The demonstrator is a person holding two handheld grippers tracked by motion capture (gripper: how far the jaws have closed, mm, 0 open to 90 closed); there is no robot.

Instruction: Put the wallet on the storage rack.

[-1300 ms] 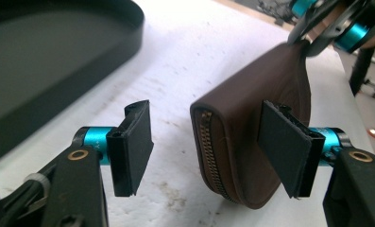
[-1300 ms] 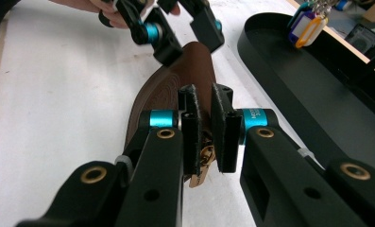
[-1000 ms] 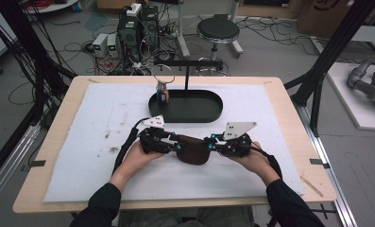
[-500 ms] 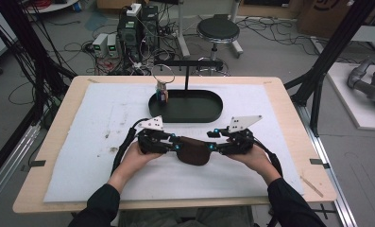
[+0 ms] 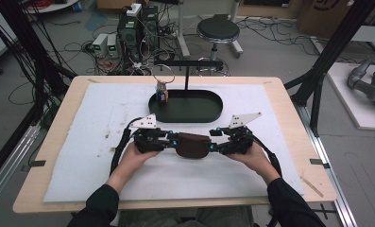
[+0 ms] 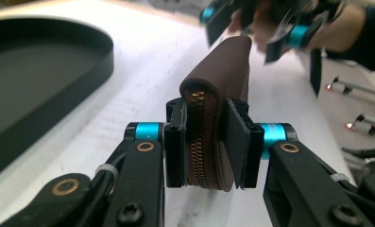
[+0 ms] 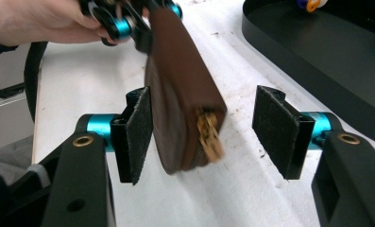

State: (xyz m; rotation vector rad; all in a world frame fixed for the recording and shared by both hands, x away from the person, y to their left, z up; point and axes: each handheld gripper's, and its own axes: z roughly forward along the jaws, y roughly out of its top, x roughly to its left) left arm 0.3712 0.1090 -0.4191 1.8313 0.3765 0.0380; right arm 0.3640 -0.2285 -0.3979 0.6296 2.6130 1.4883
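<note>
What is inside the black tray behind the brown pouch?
In the black tray, a small multicoloured object stands at its left end beneath a wire ring; what it is cannot be told. An upright post rises from the back. The remaining floor looks bare.

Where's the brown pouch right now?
High view, centre front of the white mat: the brown pouch sits between the left gripper clamping it and the open right gripper.

A light wooden table [image 5: 289, 109] is seen from above, most of its top covered by a white mat [image 5: 100, 123] marked with small dark stains. A black oval tray [image 5: 208, 113] is set on the mat toward the far side, with a thin black T-shaped stand [image 5: 187, 71] rising from it. A small colourful object [image 5: 162, 91], too small to identify, is placed at the tray's left end.
</note>
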